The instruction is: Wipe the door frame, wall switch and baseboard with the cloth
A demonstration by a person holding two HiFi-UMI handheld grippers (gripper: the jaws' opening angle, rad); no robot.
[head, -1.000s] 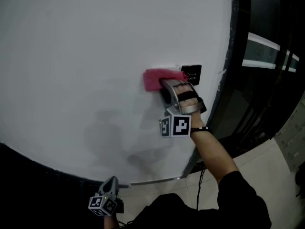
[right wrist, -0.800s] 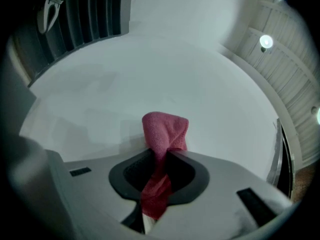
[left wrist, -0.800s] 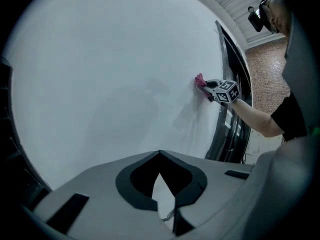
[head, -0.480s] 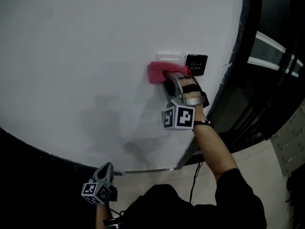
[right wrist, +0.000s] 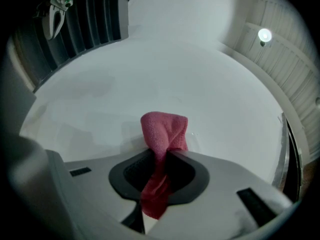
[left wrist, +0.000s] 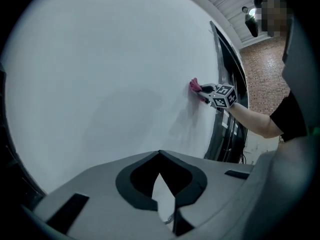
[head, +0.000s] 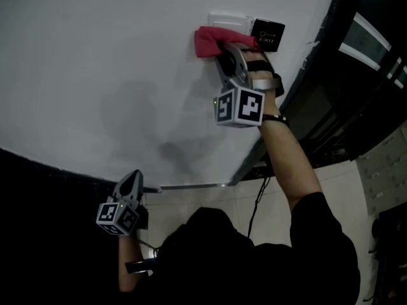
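Observation:
A pink cloth (head: pixel 208 41) is pressed against the white wall, on the lower edge of a white wall switch (head: pixel 230 21). My right gripper (head: pixel 220 48) is shut on it. In the right gripper view the cloth (right wrist: pixel 164 130) bunches up between the jaws against the wall. My left gripper (head: pixel 134 175) hangs low by the wall's foot, shut and with nothing in it. In the left gripper view its jaws meet with nothing between them, and the cloth (left wrist: pixel 194 86) shows far off on the wall. The dark door frame (head: pixel 319 59) runs to the right of the switch.
A black exit button (head: pixel 268 34) sits just right of the switch. A metal strip (head: pixel 191 186) runs along the foot of the wall above pale floor tiles (head: pixel 343 180). A cable (head: pixel 256 202) hangs near the frame's base. My left gripper (right wrist: pixel 56 6) shows at the right gripper view's top left.
The head view has shifted, so the switch and cloth now sit higher in the picture. The right gripper keeps the cloth pressed at the switch, slid slightly. The left gripper stays low.

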